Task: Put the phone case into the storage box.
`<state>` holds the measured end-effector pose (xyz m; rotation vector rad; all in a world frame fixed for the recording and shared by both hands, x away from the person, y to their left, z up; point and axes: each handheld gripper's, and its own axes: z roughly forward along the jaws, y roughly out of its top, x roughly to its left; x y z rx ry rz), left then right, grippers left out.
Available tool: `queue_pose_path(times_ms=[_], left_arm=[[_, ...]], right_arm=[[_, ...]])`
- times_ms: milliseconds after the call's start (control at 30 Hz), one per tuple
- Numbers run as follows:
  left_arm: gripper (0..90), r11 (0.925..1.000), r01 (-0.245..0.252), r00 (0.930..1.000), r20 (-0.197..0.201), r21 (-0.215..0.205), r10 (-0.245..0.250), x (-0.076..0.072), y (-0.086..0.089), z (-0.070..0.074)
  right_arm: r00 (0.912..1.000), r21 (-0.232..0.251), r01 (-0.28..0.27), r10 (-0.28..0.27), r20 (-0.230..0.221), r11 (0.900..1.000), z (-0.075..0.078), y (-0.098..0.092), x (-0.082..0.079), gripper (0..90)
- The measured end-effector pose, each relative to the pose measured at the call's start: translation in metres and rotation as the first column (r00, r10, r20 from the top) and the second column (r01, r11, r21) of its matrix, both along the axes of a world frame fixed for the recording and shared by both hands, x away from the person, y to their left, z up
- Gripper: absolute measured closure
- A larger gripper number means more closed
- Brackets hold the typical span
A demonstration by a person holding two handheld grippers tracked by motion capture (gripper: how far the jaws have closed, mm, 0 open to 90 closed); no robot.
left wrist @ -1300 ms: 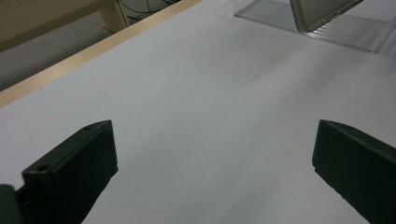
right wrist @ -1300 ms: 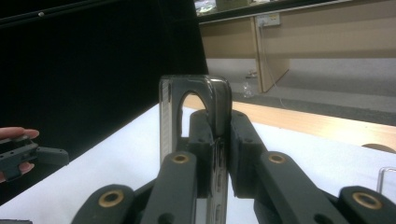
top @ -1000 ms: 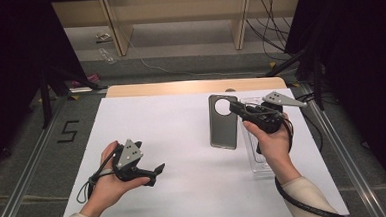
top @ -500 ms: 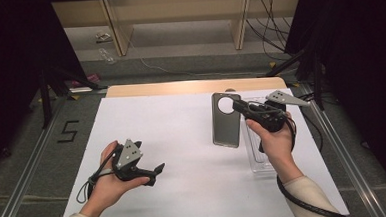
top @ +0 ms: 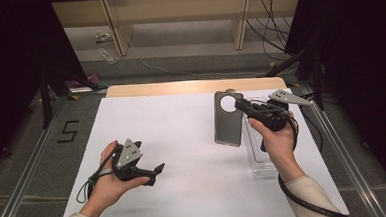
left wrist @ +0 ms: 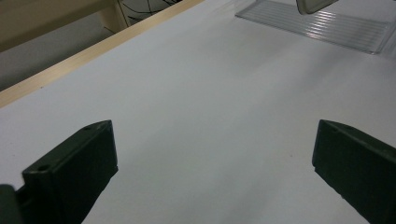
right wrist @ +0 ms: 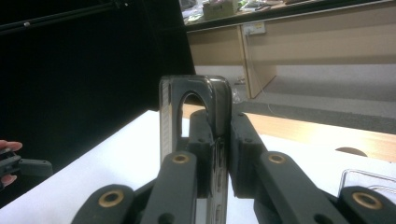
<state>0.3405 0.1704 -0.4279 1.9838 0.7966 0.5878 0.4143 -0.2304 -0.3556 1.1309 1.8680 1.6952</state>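
Phone case sits right of centre in the high view, a dark grey, glossy, see-through shell with rounded corners and a big round camera cutout near its top edge. The right gripper has its black jaws pinched tight on the case's edge; in the right gripper view the case stands edge-on between the pads, thin and shiny, cutout at the top. Just right of the case there's a clear plastic tray with a ribbed floor, lying flat on the white table, which looks smooth and matte with a pale wooden strip along its far edge. Left gripper, lower left, is spread wide with nothing in it, hovering over bare tabletop.
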Motion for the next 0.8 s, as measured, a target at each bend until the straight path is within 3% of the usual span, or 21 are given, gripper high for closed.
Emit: queue_pose_path(times_ms=[800], left_arm=[[0.0, 1.0, -0.002, 1.0, 0.002, 0.0, 0.002, 0.0, 0.001, 0.001]], right_arm=[[0.9995, 0.011, 0.03, -0.03, 0.012, 0.999, 0.005, -0.011, 0.001, 82.0]])
